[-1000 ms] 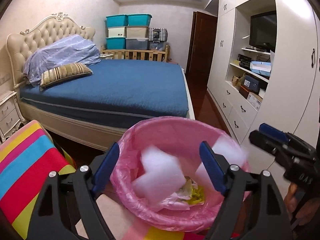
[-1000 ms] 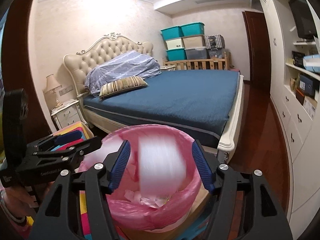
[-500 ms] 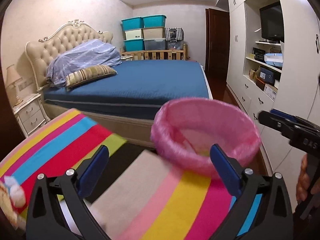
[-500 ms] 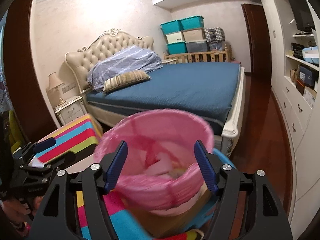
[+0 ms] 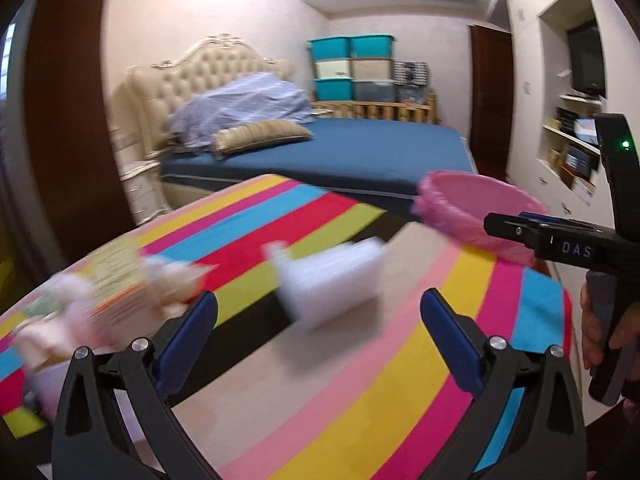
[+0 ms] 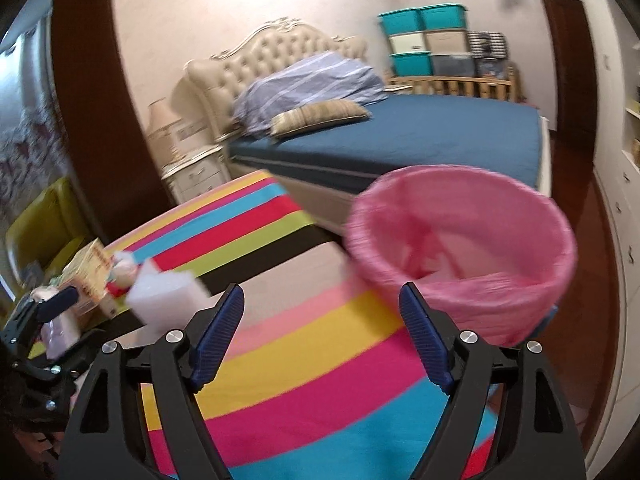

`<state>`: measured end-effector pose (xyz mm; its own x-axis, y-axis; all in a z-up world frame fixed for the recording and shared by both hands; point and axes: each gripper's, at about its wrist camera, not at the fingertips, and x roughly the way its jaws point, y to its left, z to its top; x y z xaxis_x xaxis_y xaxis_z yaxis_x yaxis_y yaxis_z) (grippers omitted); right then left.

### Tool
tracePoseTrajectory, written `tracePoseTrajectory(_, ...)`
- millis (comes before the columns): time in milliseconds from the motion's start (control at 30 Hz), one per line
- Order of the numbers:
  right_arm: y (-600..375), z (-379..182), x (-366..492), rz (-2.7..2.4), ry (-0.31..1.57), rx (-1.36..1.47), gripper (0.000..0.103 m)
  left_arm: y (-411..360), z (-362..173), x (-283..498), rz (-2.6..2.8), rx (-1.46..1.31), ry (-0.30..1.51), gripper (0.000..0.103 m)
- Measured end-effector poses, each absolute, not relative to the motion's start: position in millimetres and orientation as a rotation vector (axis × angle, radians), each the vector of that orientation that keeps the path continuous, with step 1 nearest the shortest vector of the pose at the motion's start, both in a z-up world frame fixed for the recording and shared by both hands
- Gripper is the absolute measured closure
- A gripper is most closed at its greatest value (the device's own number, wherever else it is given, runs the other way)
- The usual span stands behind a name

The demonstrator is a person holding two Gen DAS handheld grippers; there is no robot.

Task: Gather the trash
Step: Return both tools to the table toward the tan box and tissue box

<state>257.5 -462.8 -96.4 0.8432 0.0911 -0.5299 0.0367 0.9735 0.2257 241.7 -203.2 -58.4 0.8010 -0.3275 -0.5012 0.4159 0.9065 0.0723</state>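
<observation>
Foam (image 5: 332, 280) once dropped over the pink bin (image 6: 460, 248) is gone from both tongs. Left tongs (image 5: 318, 328) are spread wide and empty over the striped desk (image 5: 360, 380); right tongs (image 6: 322, 332), empty, are opening. Bin's inside is shown only in the right view.

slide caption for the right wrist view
Empty right tongs opening over striped cloth, pink-lined bin ahead, white foam block left.

Blue bed (image 5: 352, 148), stacked storage bins (image 6: 428, 40)

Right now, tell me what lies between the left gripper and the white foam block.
Only bare striped tablecloth between the open left gripper and the white foam block, per the left wrist view.
</observation>
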Motion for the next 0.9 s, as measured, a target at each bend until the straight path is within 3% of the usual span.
tracePoseTrajectory(600, -330, -105, 266, 0.27, 0.661, 0.121, 0.027, -48, -52, 201, -0.025, 0.065, 0.491, 0.005)
tracePoseTrajectory(900, -300, -100, 272, 0.319, 0.667, 0.099, 0.027, -29, -54, 221, 0.007, 0.021, 0.486, 0.005)
